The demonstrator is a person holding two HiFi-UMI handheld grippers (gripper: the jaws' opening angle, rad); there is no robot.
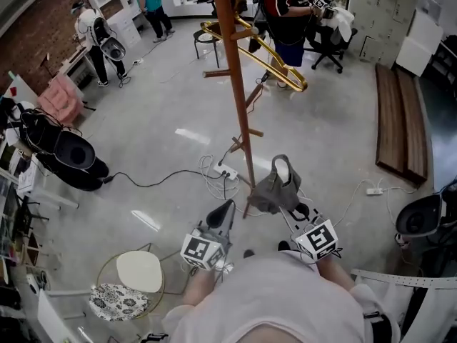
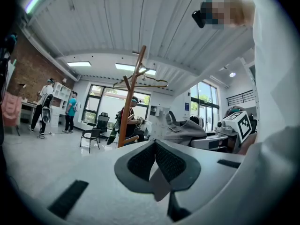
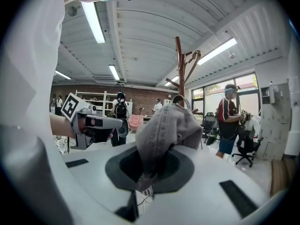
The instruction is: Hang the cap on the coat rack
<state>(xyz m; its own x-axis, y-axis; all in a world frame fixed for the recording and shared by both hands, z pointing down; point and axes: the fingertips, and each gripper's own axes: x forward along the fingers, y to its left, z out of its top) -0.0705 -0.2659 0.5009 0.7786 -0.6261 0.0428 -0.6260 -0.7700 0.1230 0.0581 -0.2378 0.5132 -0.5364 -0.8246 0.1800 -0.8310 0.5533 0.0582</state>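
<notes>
A grey cap (image 1: 277, 186) hangs crumpled from my right gripper (image 1: 287, 207), which is shut on its fabric low beside the coat rack's foot. In the right gripper view the cap (image 3: 164, 130) bulges up out of the shut right gripper (image 3: 144, 178). The brown wooden coat rack (image 1: 237, 84) rises just left of the cap, with short pegs along its pole. It also stands behind the cap as the coat rack (image 3: 180, 69). My left gripper (image 1: 223, 214) sits left of the pole, shut and empty (image 2: 155, 162). From there the cap (image 2: 187, 128) shows to the right.
A white power strip (image 1: 225, 170) and cables lie at the rack's base. A round white stool (image 1: 139, 270) and a patterned cushion (image 1: 114, 300) sit at lower left. A black pram-like seat (image 1: 71, 156) is at left, a wooden bench (image 1: 400, 120) at right. People stand at the back.
</notes>
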